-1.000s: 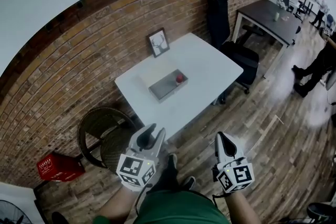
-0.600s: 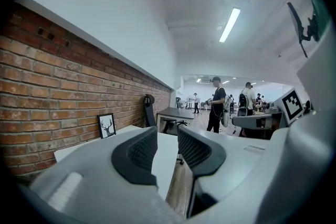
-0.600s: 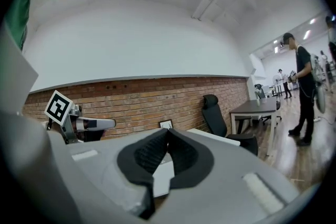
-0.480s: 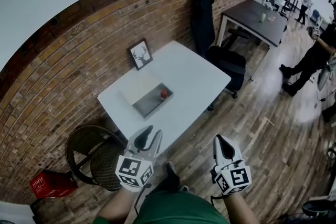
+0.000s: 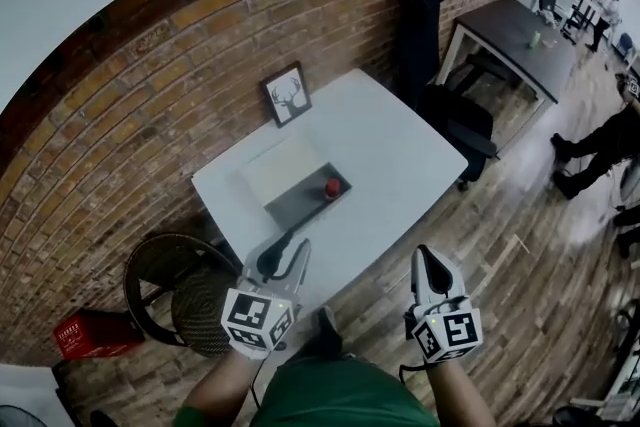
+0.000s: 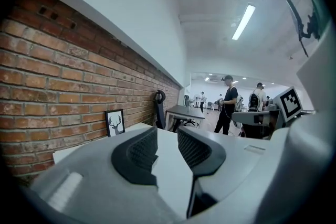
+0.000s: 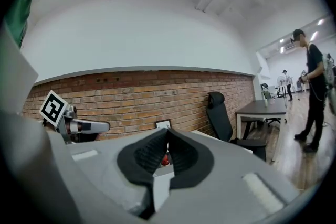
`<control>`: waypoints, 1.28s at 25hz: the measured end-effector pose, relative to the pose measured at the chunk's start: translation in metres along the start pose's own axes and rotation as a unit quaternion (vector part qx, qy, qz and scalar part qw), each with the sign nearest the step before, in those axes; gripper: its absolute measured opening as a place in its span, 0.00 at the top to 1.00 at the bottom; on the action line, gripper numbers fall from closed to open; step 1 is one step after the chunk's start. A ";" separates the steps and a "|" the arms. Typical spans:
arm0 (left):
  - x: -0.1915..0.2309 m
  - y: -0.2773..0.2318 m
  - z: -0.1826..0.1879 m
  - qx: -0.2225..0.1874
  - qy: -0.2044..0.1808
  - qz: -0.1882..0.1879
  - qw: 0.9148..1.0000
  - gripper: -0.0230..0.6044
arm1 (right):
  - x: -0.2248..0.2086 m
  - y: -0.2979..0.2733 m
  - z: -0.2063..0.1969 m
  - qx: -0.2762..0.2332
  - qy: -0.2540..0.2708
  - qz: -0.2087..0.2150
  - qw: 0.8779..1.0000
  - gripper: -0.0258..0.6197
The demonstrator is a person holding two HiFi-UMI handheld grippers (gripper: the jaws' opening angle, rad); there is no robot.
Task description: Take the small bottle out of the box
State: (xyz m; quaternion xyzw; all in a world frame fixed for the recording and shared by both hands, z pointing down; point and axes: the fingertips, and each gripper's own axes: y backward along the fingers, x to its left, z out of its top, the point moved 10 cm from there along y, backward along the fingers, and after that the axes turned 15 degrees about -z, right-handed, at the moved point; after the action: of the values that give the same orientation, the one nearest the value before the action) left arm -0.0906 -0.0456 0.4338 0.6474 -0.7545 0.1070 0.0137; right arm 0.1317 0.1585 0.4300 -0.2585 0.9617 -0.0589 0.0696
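Noted small bottle [image 5: 332,187] sitting at the right end of the box [image 5: 293,206] on the table [image 5: 392,147], ahead of and well apart from both tools, nearer the left gripper [image 5: 285,253], jaws apart and empty, than the right gripper [image 5: 429,257], jaws closed on nothing.

Bright, even indoor light. Ceiling light strip [image 6: 244,22] is glaring at upper right of the left gripper view. Fisheye is bending the brick wall [image 5: 150,115] in the head view and the corners are going black. Floor [image 5: 522,163] is showing a hazy white patch at right. Close foreground is blurring in both gripper views.
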 end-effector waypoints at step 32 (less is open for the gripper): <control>0.098 -0.011 -0.036 0.018 0.083 0.209 0.974 0.76 | 0.045 -0.238 -0.092 0.146 0.103 0.184 0.967 0.82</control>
State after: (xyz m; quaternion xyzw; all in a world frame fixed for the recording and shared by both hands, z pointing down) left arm -0.0997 -0.1360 0.4859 0.4648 -0.8671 0.1746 0.0414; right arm 0.1942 -0.0617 0.5510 -0.0572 0.9757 -0.2109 0.0172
